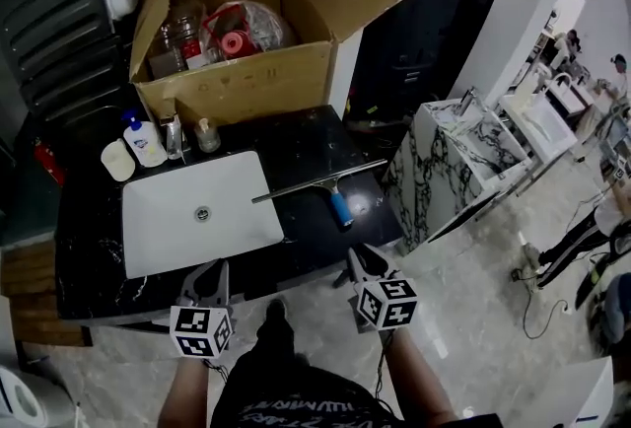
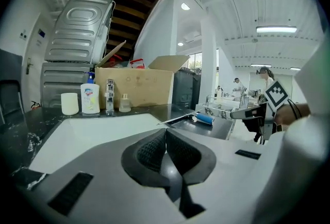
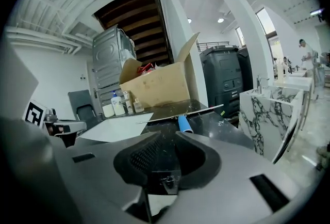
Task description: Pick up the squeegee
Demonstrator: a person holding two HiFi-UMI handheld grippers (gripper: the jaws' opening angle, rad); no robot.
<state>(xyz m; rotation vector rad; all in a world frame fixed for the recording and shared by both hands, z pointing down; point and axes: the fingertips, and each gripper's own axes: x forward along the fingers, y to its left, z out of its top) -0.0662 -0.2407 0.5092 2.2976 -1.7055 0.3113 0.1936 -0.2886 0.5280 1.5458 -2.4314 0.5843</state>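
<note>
Squeegee [image 1: 325,185]: on the dark counter [image 1: 315,135], right of the sink [image 1: 158,234], untouched.
Left gripper [image 1: 211,270]: your jaws pressed together, empty.
Right gripper [image 1: 361,258]: likewise closed, empty.
Cut off: your forearms, at the head view's bottom edge.

Pale stone floor [image 1: 473,288], a white pillar [image 1: 523,12], a veined marble cabinet [image 1: 434,160] beside the black surface [image 1: 306,145], and a lit ceiling strip light [image 2: 276,29].

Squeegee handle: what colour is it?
Blue. The handle shows best in the head view.
</note>
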